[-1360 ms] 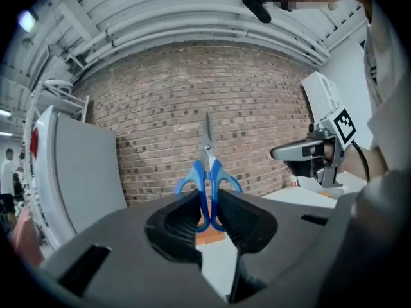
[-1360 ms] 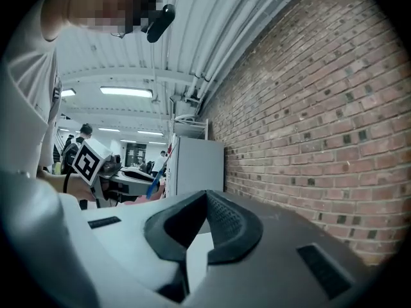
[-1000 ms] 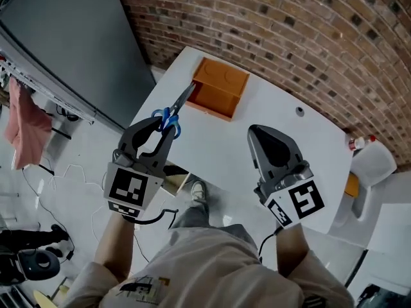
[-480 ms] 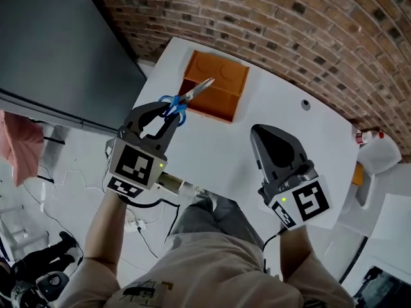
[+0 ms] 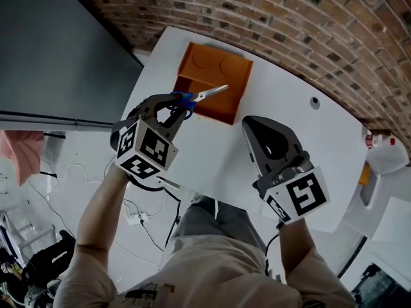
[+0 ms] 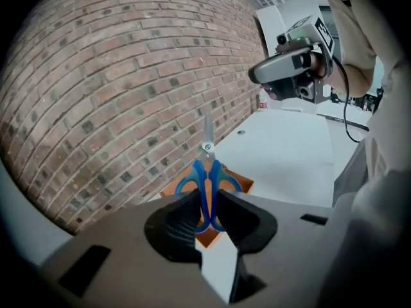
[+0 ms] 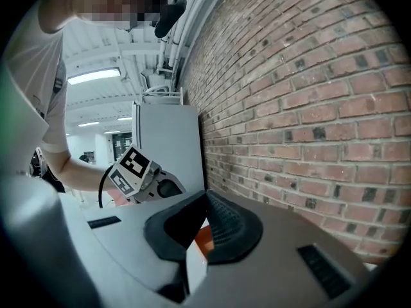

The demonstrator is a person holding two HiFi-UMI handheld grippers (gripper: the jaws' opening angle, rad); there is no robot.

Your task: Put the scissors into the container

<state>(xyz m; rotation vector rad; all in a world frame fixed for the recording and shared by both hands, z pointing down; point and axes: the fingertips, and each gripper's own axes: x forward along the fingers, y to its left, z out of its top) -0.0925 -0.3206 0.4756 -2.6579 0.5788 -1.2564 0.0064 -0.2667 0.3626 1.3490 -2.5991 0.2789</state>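
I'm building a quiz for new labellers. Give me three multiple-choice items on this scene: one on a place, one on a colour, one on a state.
1. The container is: A on the table; B on a shelf; C in a gripper.
2. The scissors' handles are: A red; B blue; C green.
3. The scissors are: A in the container; B lying on the table; C clamped in the left gripper.
Answers: A, it sits on the white tabletop; B, blue loops show; C, the jaws pinch the handles.
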